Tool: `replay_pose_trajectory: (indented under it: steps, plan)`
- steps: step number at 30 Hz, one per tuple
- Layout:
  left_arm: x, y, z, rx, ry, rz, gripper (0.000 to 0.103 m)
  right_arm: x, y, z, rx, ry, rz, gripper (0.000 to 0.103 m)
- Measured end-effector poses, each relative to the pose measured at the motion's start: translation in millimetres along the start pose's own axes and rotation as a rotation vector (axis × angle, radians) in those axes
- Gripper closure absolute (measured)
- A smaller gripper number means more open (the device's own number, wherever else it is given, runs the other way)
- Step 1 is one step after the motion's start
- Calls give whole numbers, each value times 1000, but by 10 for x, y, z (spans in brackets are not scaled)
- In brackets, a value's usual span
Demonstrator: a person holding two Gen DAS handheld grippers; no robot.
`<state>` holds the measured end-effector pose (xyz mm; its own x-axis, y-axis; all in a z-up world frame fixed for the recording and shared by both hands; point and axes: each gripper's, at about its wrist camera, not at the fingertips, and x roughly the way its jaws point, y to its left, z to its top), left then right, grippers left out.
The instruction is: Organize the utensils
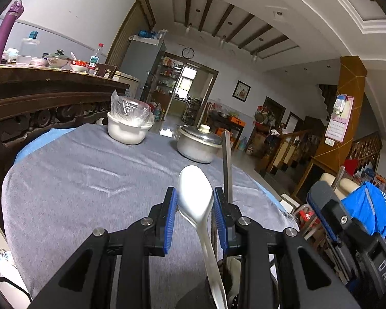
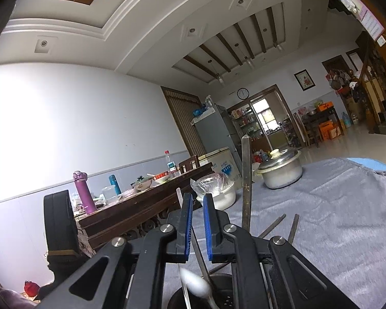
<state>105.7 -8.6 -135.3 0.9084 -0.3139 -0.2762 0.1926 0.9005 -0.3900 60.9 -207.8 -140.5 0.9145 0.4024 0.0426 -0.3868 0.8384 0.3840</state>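
Partly done, by the look of things: several utensils standing upright in a dark round utensil holder (image 2: 220,294) at the bottom edge of the right wrist view, at least two dark chopsticks (image 2: 283,225) lying loose on the grey tabletop (image 1: 77,175) just beyond. Left tongs (image 1: 195,221), blue ribbed pads set moderately apart, framing the bowl of a white spoon (image 1: 194,193); pads close beside the spoon's edges, firm contact hard to confirm, so grip uncertain. Spoon smooth, glossy, likely ceramic or melamine, oval bowl uppermost, slim handle running down toward the holder below. Right tongs (image 2: 198,228) narrowed to a slim gap, a thin pale stick (image 2: 179,195), perhaps a chopstick, rising just at the left pad; whether pinched or merely passing behind, impossible to tell. A flat, dark, pointed metal utensil (image 2: 246,180), dull and worn, standing tall just right of the right tongs, apparently resting in the holder. Tabletop draped in soft, slightly creased grey cloth over a blue layer at the edges. Farther back, a white lidded container (image 1: 127,128) wrapped in crinkled clear plastic, and a matte aluminium pot (image 1: 198,141) with shiny lid and pale knob, well apart from each other. Still to do, as a judgement: settling the spoon in the holder and gathering the loose chopsticks.
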Motion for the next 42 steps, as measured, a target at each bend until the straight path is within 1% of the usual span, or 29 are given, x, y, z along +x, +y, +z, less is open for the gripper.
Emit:
replay_pose_trajectory:
  steps: [5, 13, 17, 20, 21, 22, 23, 24, 25, 26, 29, 30, 31, 32, 33, 35, 36, 38, 39, 42]
  plan:
    - [-13, 1, 8, 0, 8, -8, 73, -69, 5, 104, 0, -33, 0, 93]
    - [-74, -109, -23, 38, 27, -66, 73, -227, -6, 331, 7, -105, -9, 92]
    - [-120, -136, -6, 55, 29, -65, 65, -287, -49, 409, 14, -119, -32, 83]
    - [-209, -115, 66, 56, 13, -55, 64, -343, -86, 448, 12, -122, -54, 82]
    - [-238, -112, 89, 61, 9, -47, 62, -364, -96, 468, 9, -124, -66, 81]
    - [-260, -110, 117, 68, 6, -38, 54, -385, -108, 486, 6, -125, -80, 78]
    - [-310, -103, 159, 76, -3, -31, 47, -406, -121, 499, 4, -125, -93, 71]
    - [-338, -92, 183, 79, -11, -24, 44, -420, -129, 512, 1, -123, -111, 64]
    - [-382, -93, 215, 86, -24, -10, 40, -436, -139, 533, 0, -119, -129, 60]
    - [-416, -98, 241, 96, -35, 0, 39, -451, -142, 543, 1, -119, -139, 54]
    - [-459, -136, 297, 129, -40, 15, 34, -478, -138, 600, -1, -117, -173, 50]
    - [-469, -155, 309, 142, -36, 23, 32, -491, -137, 617, -7, -111, -195, 46]
    - [-470, -166, 314, 150, -30, 28, 28, -490, -118, 634, -16, -102, -216, 44]
    - [-467, -177, 318, 158, -15, 33, 25, -482, -116, 654, -22, -93, -232, 38]
    - [-454, -186, 326, 161, -4, 40, 24, -470, -105, 677, -30, -76, -255, 32]
    - [-434, -181, 323, 158, 22, 51, 24, -445, -89, 716, -39, -28, -301, 26]
    - [-420, -169, 325, 151, 40, 55, 24, -450, -107, 735, -35, -4, -322, 25]
    - [-404, -143, 330, 145, 64, 71, 24, -468, -116, 767, -24, 4, -351, 25]
    - [-396, -121, 331, 142, 73, 78, 24, -483, -122, 790, -25, 10, -383, 23]
    - [-381, -69, 353, 128, 97, 104, 24, -494, -135, 844, -36, 43, -460, 21]
